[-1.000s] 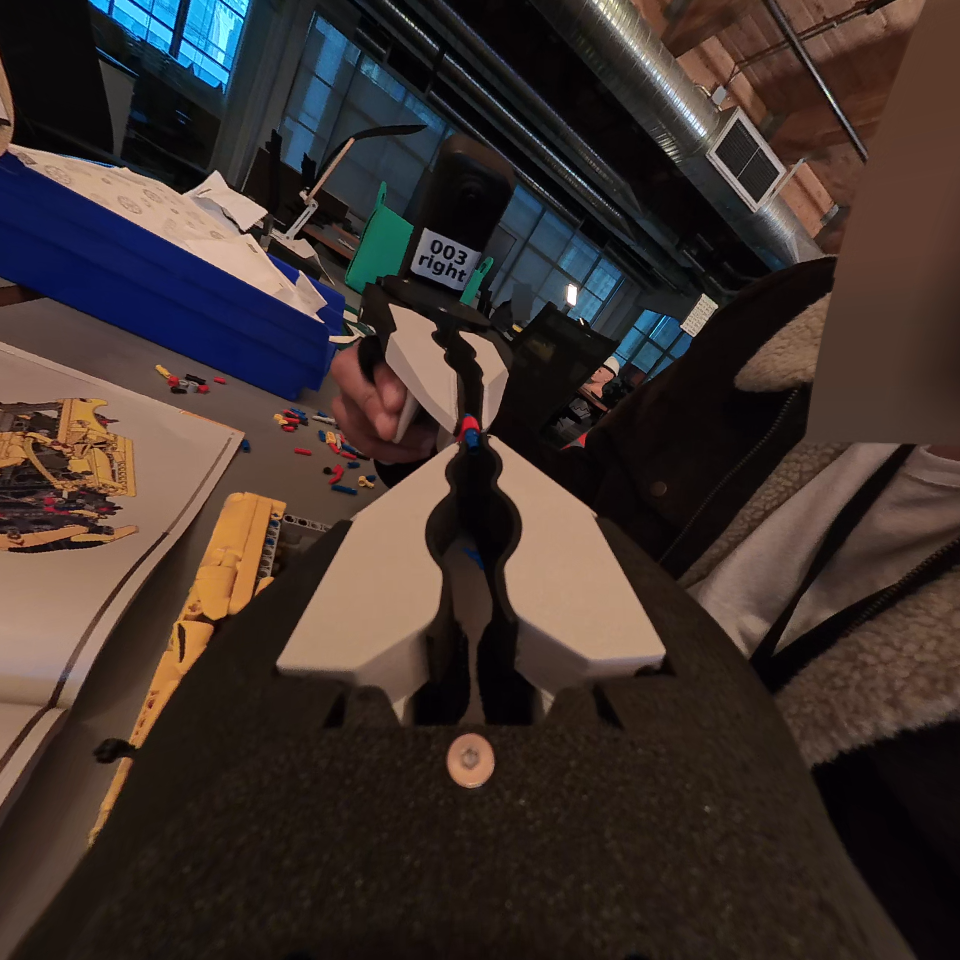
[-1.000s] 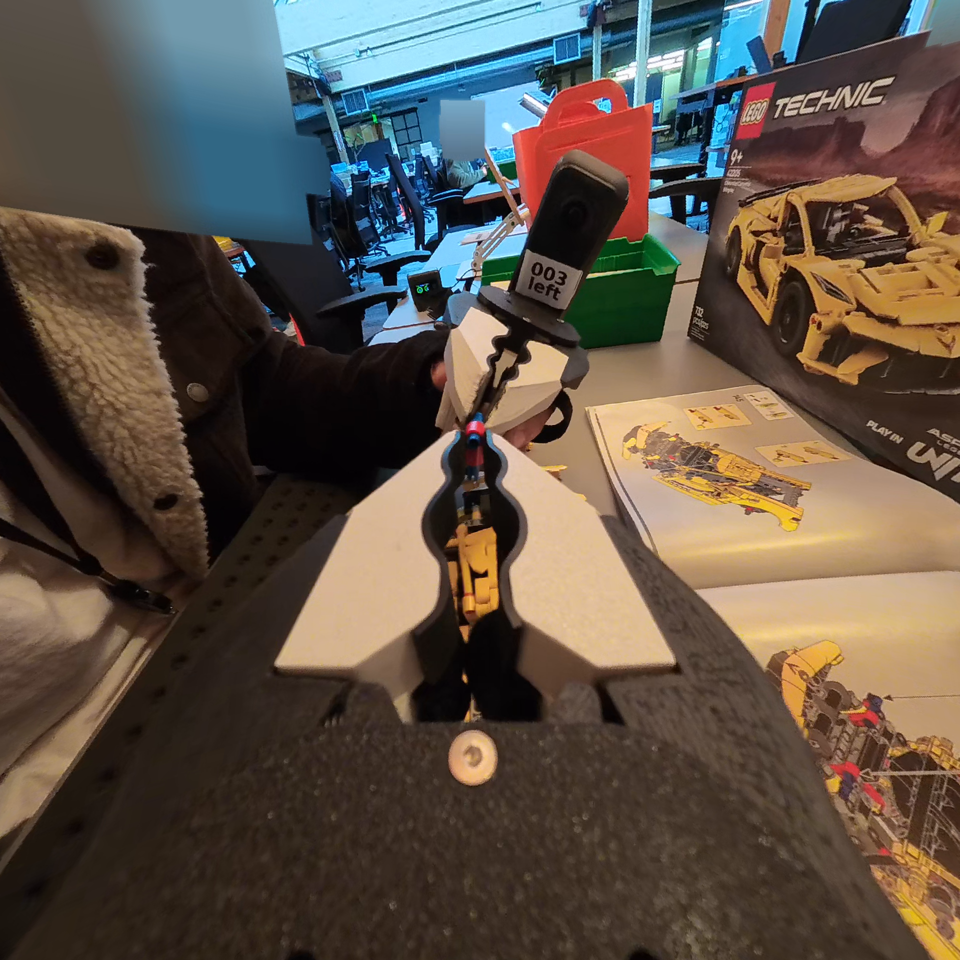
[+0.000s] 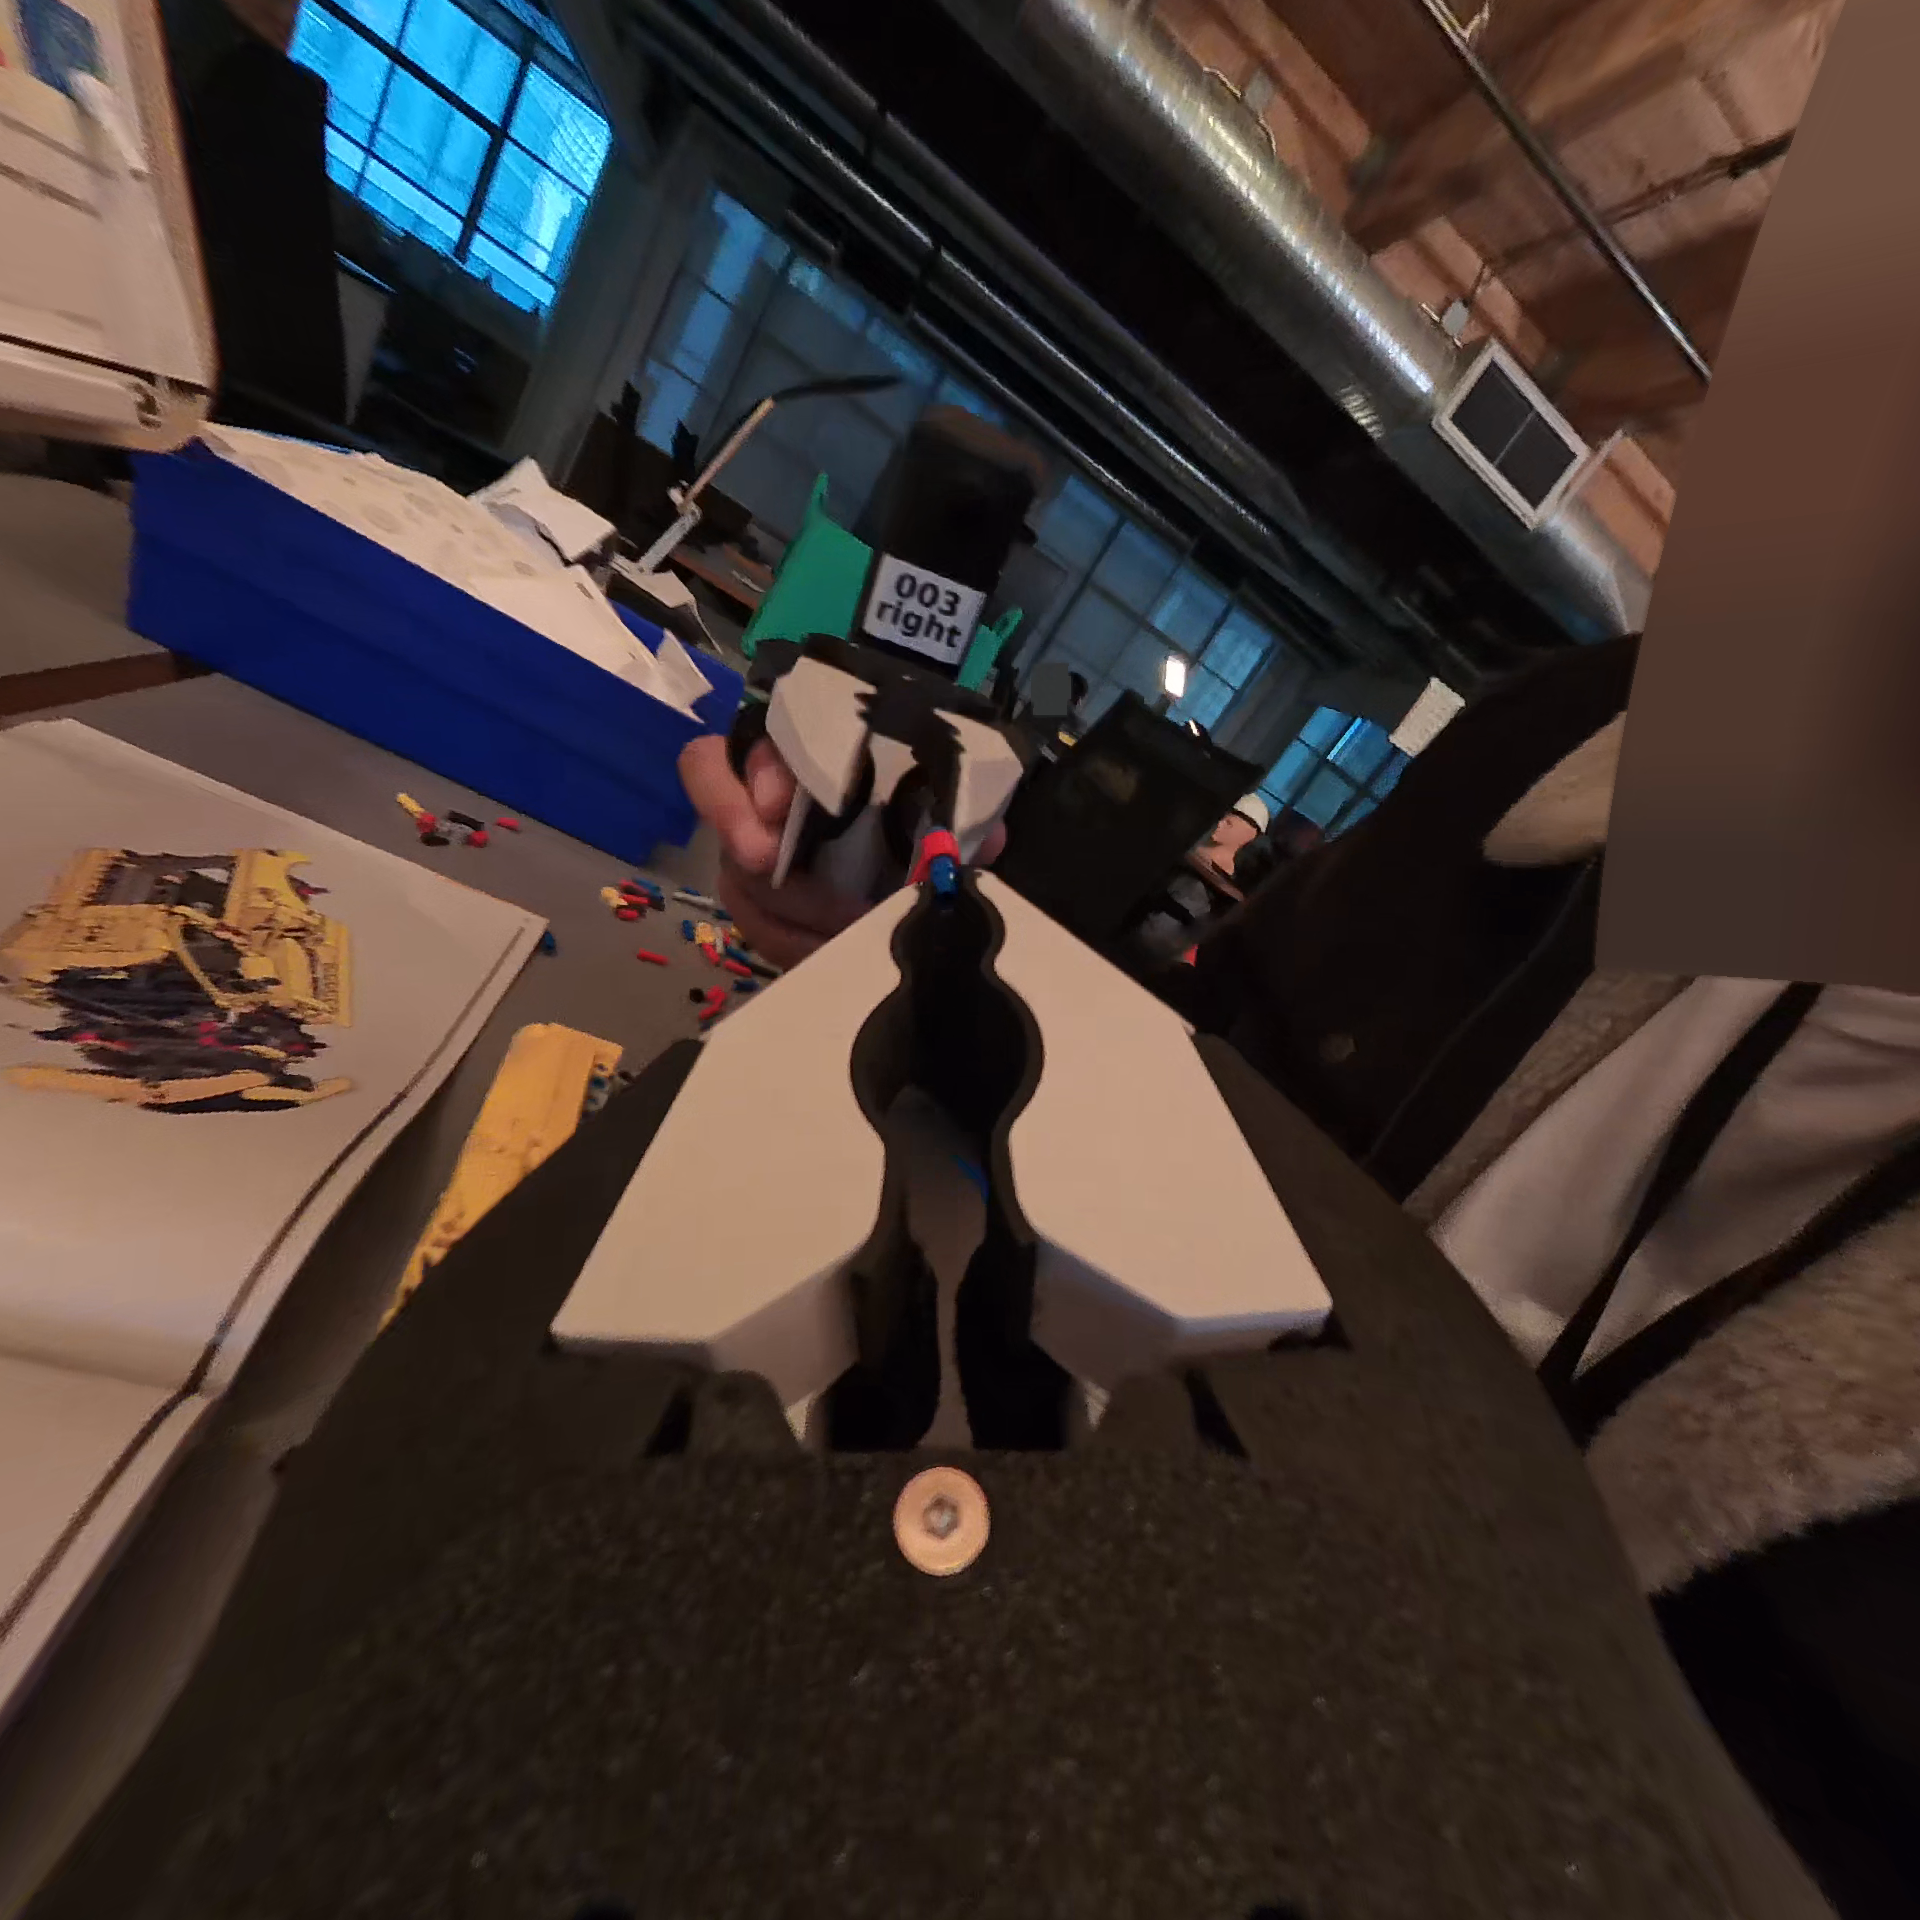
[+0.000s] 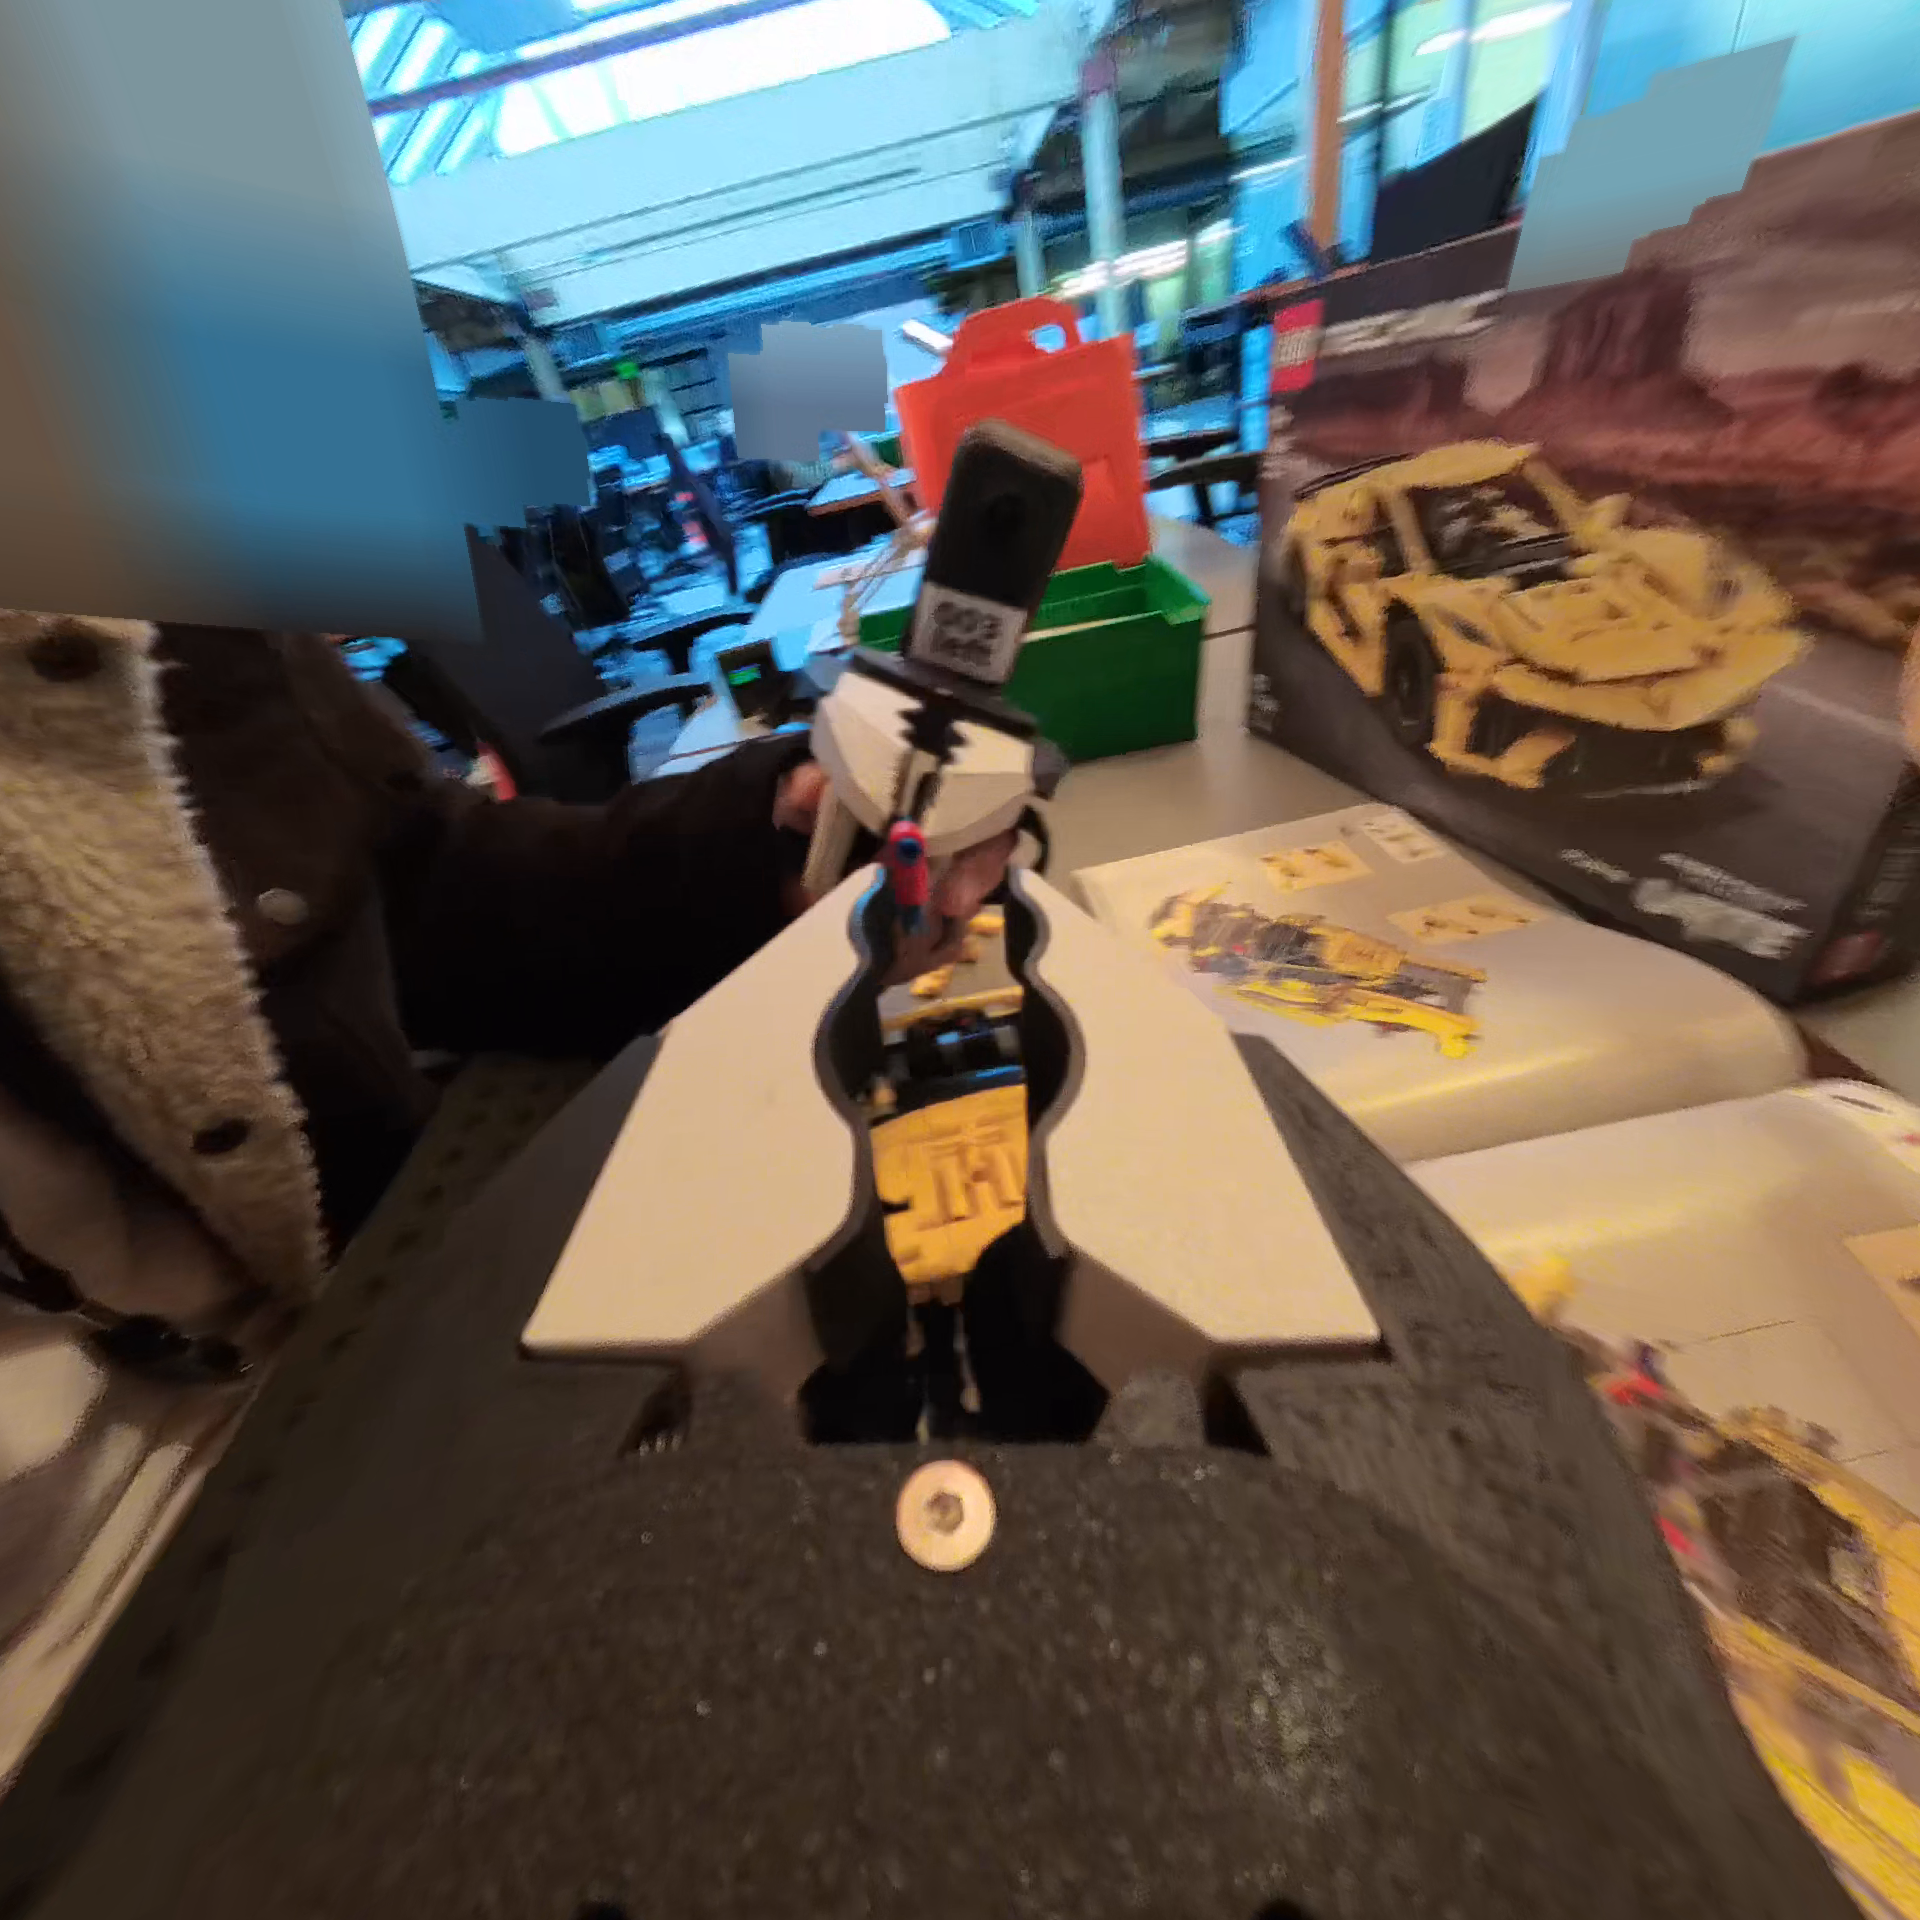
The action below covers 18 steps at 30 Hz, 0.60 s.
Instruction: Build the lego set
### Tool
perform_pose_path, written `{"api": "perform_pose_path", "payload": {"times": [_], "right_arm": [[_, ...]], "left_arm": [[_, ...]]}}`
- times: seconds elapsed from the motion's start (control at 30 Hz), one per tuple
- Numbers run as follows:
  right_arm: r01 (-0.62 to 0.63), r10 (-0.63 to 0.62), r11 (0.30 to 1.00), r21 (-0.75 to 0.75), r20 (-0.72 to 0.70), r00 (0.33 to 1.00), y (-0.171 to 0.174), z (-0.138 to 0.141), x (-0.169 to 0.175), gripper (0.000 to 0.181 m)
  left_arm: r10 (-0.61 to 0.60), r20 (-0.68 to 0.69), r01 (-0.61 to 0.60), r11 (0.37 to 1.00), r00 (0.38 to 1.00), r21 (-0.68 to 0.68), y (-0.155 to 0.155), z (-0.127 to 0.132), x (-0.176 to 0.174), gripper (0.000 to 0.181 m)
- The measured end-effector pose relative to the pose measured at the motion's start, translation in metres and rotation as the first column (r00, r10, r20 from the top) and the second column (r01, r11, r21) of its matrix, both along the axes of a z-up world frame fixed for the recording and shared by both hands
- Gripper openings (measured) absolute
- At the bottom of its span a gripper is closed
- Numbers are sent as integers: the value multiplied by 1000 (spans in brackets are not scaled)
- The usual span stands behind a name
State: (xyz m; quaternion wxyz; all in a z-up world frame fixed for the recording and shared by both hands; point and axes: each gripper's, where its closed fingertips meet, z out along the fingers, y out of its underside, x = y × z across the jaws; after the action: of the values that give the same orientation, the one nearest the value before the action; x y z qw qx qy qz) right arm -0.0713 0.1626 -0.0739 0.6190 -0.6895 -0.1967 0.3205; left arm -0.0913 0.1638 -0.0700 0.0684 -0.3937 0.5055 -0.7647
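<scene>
My left gripper (image 3: 940, 883) is shut at its tips on a small red and blue Lego pin (image 3: 938, 860) and holds it in the air. My right gripper (image 4: 940, 883) is open, its fingers spread on either side of the pin (image 4: 906, 873), which rests near its left fingertip. In the left wrist view the right gripper (image 3: 894, 821) faces me with its fingers apart. In the right wrist view the left gripper (image 4: 906, 831) is pinched on the pin. The yellow Lego car model (image 4: 956, 1174) lies on the table below; it also shows in the left wrist view (image 3: 530, 1122).
An open instruction booklet (image 3: 208, 1039) (image 4: 1351, 935) lies on the grey table. Loose small pieces (image 3: 675, 925) are scattered before a blue bin (image 3: 364, 623). The set's box (image 4: 1558, 623) stands at the right, with a green bin (image 4: 1122, 655) behind. A person's fleece-lined jacket (image 4: 156, 883) is close. Less than 4 cm separates the two grippers' tips.
The right gripper has opened and let go of the pin, which both grippers pinched before. The left gripper still holds it. Both views have shifted and are blurred.
</scene>
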Motion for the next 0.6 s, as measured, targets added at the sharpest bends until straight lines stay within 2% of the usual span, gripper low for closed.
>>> {"api": "perform_pose_path", "payload": {"times": [0.1,0.43,0.6], "right_arm": [[-58,58,998,-10,17,998,-1,-6,-16,12],[-82,83,997,-6,17,996,-3,-5,-19,5],[-83,83,997,-6,74,994,-5,-4,-20,5]], "left_arm": [[-10,-12,10,1000,1000,4,-4,-3,1,3],[-31,-11,31,999,999,8,-11,-4,1,3],[-8,28,5,997,1000,79,-13,-3,0,3]]}}
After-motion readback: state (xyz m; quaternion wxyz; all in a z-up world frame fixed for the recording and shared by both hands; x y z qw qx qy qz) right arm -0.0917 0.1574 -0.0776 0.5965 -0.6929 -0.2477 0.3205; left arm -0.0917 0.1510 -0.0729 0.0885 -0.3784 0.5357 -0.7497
